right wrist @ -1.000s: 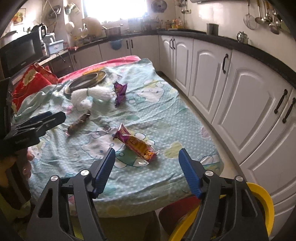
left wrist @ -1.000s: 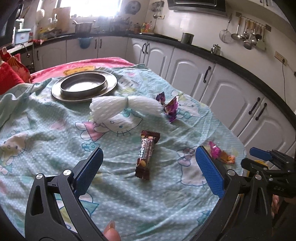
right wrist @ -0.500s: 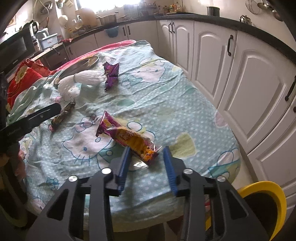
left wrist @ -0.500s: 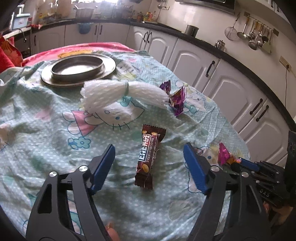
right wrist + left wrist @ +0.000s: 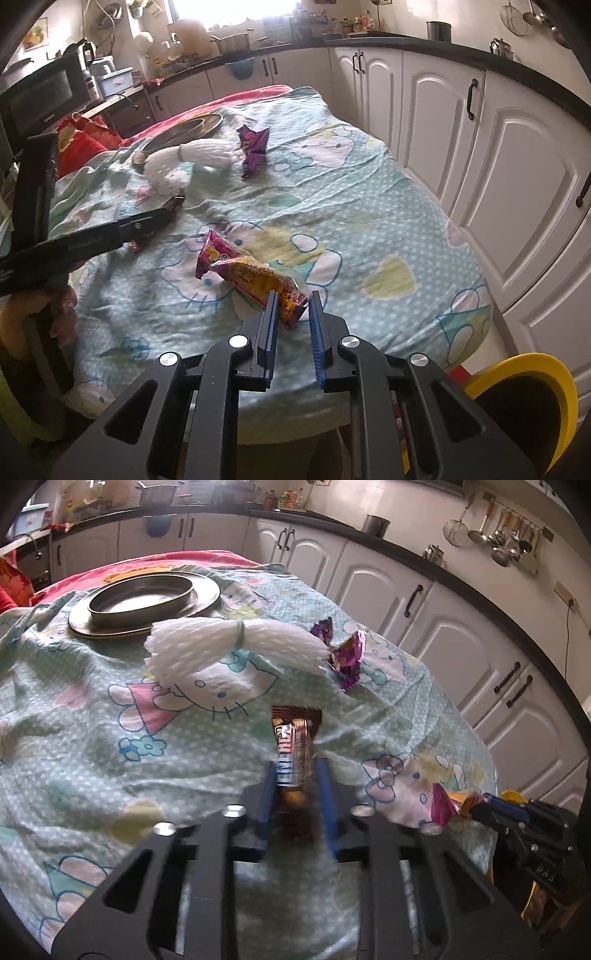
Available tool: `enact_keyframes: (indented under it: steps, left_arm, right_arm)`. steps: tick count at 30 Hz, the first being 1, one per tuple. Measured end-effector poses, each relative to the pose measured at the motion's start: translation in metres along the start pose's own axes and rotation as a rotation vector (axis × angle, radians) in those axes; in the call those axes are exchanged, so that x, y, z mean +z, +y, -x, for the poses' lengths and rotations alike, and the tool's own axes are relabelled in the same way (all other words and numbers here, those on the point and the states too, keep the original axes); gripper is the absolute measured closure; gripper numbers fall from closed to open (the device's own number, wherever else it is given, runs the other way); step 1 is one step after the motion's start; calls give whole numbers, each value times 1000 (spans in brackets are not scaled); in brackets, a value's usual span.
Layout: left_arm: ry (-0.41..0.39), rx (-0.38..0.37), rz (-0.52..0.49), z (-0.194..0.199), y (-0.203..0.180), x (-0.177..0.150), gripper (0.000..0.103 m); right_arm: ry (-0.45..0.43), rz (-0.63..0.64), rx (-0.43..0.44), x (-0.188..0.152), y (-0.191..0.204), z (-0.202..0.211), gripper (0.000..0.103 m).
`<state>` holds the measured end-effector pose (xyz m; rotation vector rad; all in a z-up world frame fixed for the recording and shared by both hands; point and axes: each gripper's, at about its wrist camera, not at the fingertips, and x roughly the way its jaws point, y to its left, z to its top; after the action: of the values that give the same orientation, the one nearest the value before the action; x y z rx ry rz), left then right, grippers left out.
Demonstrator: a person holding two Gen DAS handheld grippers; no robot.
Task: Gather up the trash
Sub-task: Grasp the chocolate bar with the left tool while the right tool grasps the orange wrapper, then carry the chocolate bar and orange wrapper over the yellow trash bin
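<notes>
A: Which step is going on here?

B: Both pickups at once, I judge. On the table [image 5: 369, 206], under a soft, wrinkled cartoon-print cloth [image 5: 92, 738], the left hand-held gripper [image 5: 297, 775] is closing narrow around the near end of a brown chocolate bar wrapper [image 5: 295, 746]. The right hand-held gripper [image 5: 291, 310] is also standing narrow, with the end of an orange and pink snack packet [image 5: 251, 273] between its blue pads [image 5: 271, 321].

A: Are they gripping firmly?

B: The bar looks pinched, and the packet's crinkled end is sitting between the pads, seemingly touching them. Both wrappers are thin, glossy film, so I expect they are going to crumple and could slip.

A: What is the next move asking for?

B: Probably lifting each piece clear of the cloth without dragging the fabric along, then carrying it to a bin. A yellow-rimmed round container [image 5: 535, 373] is showing at the table's near right edge; it may be the bin, though I cannot tell.

A: What else is lying about?

B: Going down in size: a round metal plate [image 5: 207, 590] with a shallow bowl on it at the far end, a white foam net sleeve [image 5: 221, 642] banded in the middle, and a crumpled shiny purple wrapper [image 5: 347, 657] touching the sleeve's tip.
</notes>
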<state>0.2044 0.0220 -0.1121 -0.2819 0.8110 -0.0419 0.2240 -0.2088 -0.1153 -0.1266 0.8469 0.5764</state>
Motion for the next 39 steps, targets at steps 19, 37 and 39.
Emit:
enact_keyframes:
  steps: [19,37,39]
  left_arm:
    - [-31,-94,-85,30,-39,-13,93]
    - [-58,-225,-206,58,-109,-19,93]
    - [-56,-239,-225,59,-119,-21,93]
  right_arm:
    - [-114,-53,-22,-5,-18,55,92]
    - [-234,-166,-109,-32,-61,130,92]
    - [-239,-176,-117,-37,-65,137,92]
